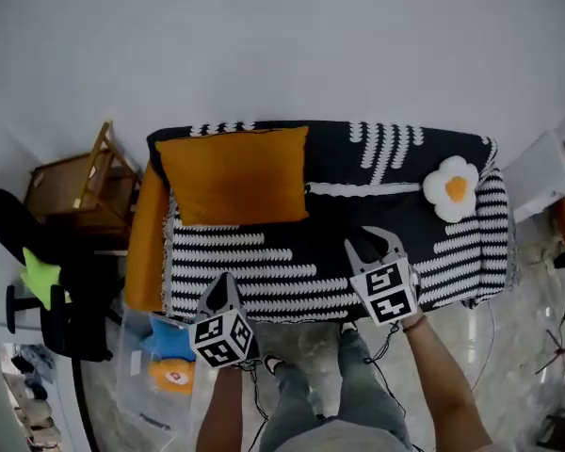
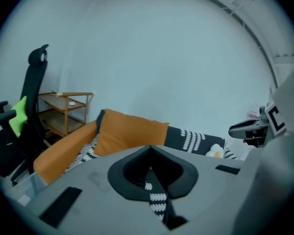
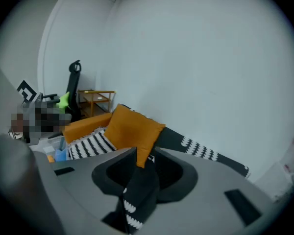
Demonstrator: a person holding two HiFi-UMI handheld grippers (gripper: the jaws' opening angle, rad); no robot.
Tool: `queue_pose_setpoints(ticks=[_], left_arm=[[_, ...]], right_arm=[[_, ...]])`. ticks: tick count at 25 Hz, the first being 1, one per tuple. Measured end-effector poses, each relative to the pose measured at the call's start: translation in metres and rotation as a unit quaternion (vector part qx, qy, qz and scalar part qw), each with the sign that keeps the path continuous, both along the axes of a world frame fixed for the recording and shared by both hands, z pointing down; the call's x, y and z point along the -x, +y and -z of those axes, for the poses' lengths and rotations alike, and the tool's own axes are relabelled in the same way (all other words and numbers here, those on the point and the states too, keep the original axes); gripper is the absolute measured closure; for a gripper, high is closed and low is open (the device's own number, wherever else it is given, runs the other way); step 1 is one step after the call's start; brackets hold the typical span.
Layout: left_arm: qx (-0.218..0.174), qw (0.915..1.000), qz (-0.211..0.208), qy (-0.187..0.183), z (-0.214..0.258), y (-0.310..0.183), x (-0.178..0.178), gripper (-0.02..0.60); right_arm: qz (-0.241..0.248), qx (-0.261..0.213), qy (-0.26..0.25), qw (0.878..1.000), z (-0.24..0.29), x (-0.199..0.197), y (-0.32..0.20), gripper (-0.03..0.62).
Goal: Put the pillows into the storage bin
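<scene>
Both grippers hover over the front edge of the sofa (image 1: 292,276), low centre of the head view, neither touching a pillow; I judge this a ready stance before a reach. Left gripper (image 1: 221,287): jaws closed to a thin slit, nothing held. Right gripper (image 1: 372,245): jaws well apart, empty, only striped cover behind the gap. Orange pillow (image 1: 234,175) leans on the backrest, upper left of the sofa; egg-shaped pillow (image 1: 451,187) lies at its right end. Storage bin (image 1: 130,384) sits on the floor, lower left, with a blue star (image 1: 172,339) and an orange round thing (image 1: 172,377) inside. The left marker cube hides the bin's right side. Orange strip (image 1: 148,243) over the left armrest: pillow or throw, cannot tell
</scene>
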State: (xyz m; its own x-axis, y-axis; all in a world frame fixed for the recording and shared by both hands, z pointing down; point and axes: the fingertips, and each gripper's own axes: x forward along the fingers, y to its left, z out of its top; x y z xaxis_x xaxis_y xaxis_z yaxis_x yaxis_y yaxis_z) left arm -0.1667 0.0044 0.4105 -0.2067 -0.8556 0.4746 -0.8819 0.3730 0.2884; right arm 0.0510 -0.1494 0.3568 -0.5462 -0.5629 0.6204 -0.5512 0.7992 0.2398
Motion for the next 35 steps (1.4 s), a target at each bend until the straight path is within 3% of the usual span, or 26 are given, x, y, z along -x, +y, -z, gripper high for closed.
queue_pose_setpoints(ticks=[7, 14, 23, 30, 35], left_arm=[[-0.013, 0.9904, -0.137, -0.012, 0.014, -0.101, -0.119, 0.575], [-0.012, 0.9793, -0.201, -0.016, 0.02, -0.158, -0.207, 0.575], [0.02, 0.9686, -0.246, -0.033, -0.019, -0.233, -0.295, 0.575], [0.048, 0.9693, -0.236, -0.052, -0.073, -0.314, -0.337, 0.575], [0.066, 0.9669, -0.242, -0.046, -0.113, -0.362, -0.372, 0.575]], right_arm=[[-0.161, -0.016, -0.004, 0.987, 0.016, -0.18, -0.044, 0.482], [-0.257, -0.014, -0.011, 0.966, 0.013, -0.303, -0.064, 0.48], [-0.289, 0.011, -0.004, 0.957, -0.04, -0.405, -0.133, 0.48], [-0.281, 0.044, -0.003, 0.959, -0.131, -0.452, -0.23, 0.479], [-0.273, 0.075, 0.011, 0.959, -0.199, -0.479, -0.287, 0.477]])
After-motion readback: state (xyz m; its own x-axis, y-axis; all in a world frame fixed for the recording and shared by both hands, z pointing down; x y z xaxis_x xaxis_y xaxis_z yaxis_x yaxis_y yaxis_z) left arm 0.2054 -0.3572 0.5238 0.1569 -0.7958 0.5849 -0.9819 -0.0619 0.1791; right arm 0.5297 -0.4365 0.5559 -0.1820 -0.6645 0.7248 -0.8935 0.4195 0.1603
